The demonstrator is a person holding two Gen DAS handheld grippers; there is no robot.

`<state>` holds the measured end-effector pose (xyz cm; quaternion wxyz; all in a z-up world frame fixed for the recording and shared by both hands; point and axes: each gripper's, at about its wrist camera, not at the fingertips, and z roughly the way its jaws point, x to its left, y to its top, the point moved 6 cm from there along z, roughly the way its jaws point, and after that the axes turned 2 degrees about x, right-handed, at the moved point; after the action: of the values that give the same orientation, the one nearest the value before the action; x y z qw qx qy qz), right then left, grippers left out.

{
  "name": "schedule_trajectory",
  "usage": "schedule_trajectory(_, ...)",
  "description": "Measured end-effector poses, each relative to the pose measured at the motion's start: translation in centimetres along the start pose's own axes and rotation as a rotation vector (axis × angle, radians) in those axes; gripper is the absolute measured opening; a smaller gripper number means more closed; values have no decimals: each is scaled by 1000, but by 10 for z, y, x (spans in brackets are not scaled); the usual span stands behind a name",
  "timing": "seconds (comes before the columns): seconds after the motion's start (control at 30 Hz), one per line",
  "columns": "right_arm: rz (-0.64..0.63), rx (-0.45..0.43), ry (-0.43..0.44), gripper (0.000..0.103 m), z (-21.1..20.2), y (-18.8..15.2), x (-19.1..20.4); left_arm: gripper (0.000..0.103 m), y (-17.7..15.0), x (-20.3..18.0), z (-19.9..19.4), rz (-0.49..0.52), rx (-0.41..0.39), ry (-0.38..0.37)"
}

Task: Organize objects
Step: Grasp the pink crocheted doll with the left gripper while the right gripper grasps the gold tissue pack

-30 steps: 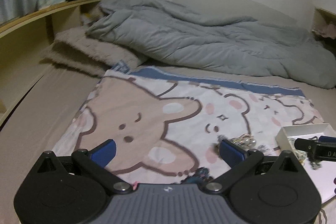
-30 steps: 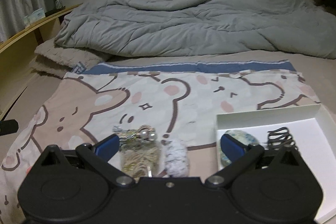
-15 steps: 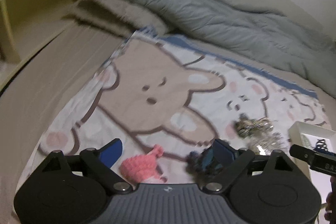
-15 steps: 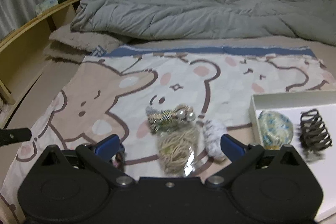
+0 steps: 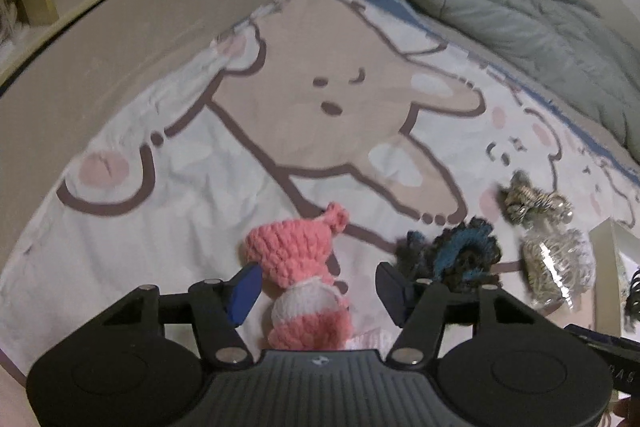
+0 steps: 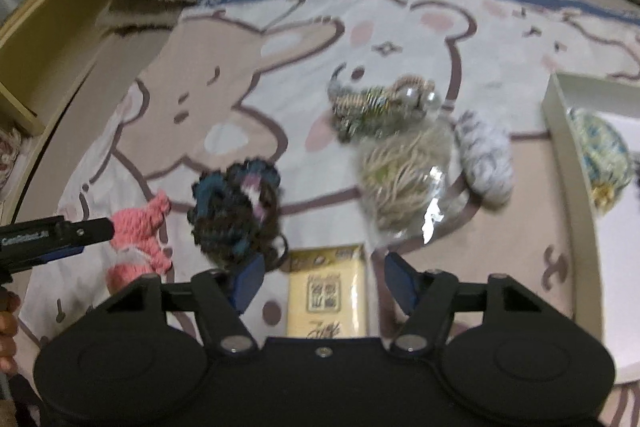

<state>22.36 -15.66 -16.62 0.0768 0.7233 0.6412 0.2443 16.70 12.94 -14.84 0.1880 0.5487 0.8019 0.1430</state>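
Left tongs (image 5: 316,285) closing astride pink knit piece (image 5: 298,263), lengthwise toward camera.

Knitted pink yarn doll (image 5: 296,267); glossy clear bag (image 6: 408,183); printed cloth (image 5: 280,99).

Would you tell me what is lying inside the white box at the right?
In the white box lies a blue-and-yellow knitted scrunchie with a gold piece at its near end. Something dark sits beyond it at the frame edge, too cut off to identify; the rest of the interior is out of view.
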Motion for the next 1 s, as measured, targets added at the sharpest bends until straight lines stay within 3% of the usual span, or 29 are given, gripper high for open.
schedule_trajectory(0.13, -15, 69, -27, 58, 14, -7, 5, 63, -5, 3, 18, -10, 52, 21)
schedule_trajectory(0.43, -76, 121, -111, 58, 30, -12, 8, 58, -3, 7, 45, -33, 69, 51)
schedule_trajectory(0.7, -68, 187, -88, 57, 40, -19, 7, 53, -1, 11, 62, -48, 90, 40)
schedule_trajectory(0.83, -79, 182, -102, 55, 43, -19, 9, 42, -1, 10, 64, -29, 85, 39)
schedule_trajectory(1.0, -84, 159, -98, 53, 40, -14, 7, 39, 1, 10, 57, -23, 63, 24)
